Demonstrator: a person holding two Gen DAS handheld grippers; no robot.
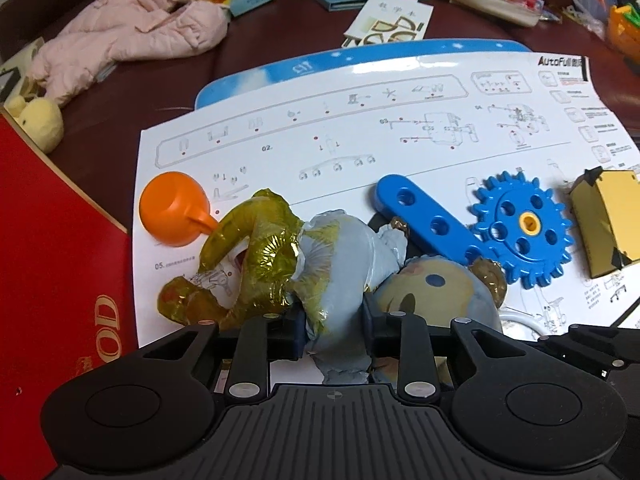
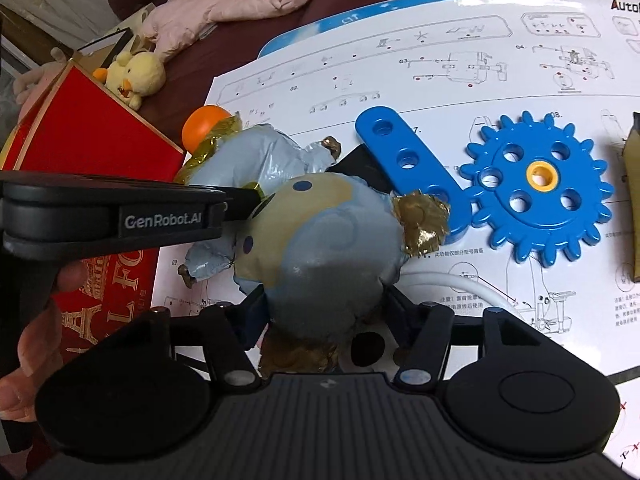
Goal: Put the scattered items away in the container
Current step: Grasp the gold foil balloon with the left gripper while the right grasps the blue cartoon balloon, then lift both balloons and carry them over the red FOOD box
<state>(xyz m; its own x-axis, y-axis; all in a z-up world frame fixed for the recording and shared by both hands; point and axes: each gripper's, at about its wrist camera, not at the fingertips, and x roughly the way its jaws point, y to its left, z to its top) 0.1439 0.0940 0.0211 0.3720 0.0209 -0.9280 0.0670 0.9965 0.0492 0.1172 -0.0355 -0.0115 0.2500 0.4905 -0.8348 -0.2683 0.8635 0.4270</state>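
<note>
A crumpled foil balloon (image 1: 340, 256), pale blue with gold ends, lies on a white instruction sheet (image 1: 360, 140). My left gripper (image 1: 334, 320) is shut on the balloon's pale blue middle, pinching the foil between its pads. My right gripper (image 2: 326, 308) is closed around the balloon's round spotted head (image 2: 320, 240), and both fingers touch it. In the right wrist view the left gripper (image 2: 256, 196) reaches in from the left, held by a hand (image 2: 36, 320). A red box (image 1: 60, 240) lies at the left edge of the sheet.
On the sheet lie an orange funnel (image 1: 172, 208), a blue perforated bar (image 1: 428, 216), a blue gear (image 1: 524, 228), a yellow-and-black box (image 1: 608, 220) and a white cable (image 2: 460, 284). A pink jacket (image 1: 140, 28) and a yellow plush duck (image 1: 38, 120) sit behind, with clutter at the back.
</note>
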